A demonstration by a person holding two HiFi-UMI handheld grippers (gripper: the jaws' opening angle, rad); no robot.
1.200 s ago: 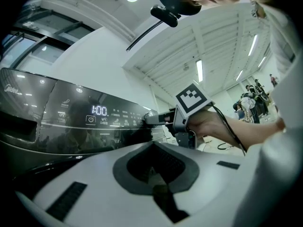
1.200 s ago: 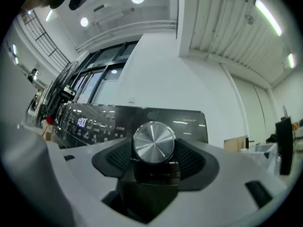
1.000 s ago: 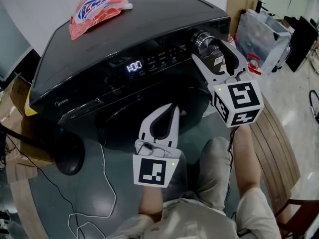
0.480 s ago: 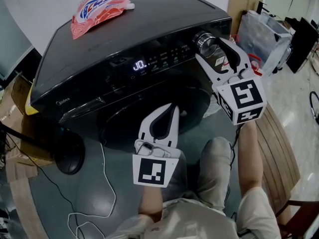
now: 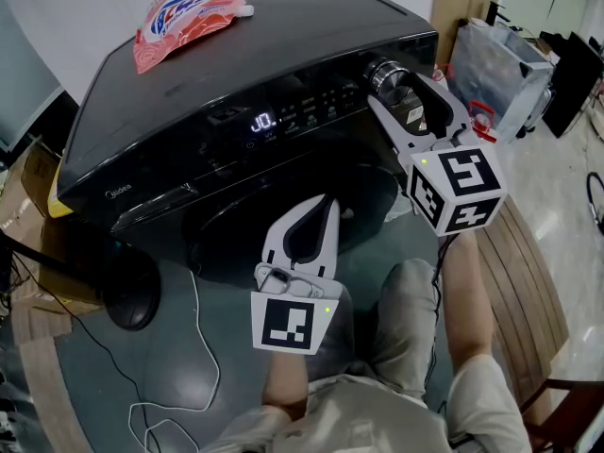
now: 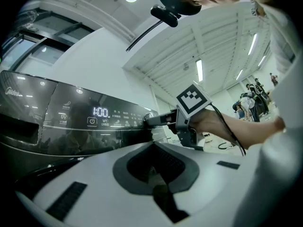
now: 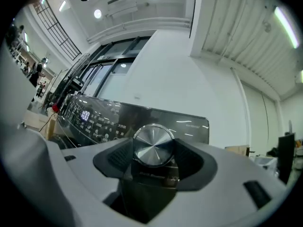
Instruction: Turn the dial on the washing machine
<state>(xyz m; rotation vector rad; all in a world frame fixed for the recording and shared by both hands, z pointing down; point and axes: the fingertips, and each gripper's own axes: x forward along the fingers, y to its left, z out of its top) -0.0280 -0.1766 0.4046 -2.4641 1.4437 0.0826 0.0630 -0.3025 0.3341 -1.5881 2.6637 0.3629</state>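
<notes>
Grip step: we are pinching the washing machine (image 5: 283, 26) dial (image 7: 152, 145) with the right gripper (image 5: 403, 87), its jaws having just been closing; next we are likely rolling the wrist.

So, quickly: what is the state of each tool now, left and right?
Left tool: closed, holding nothing.
Right tool: its jaws have just been closing, and it now grips the round silver metal dial.
</notes>
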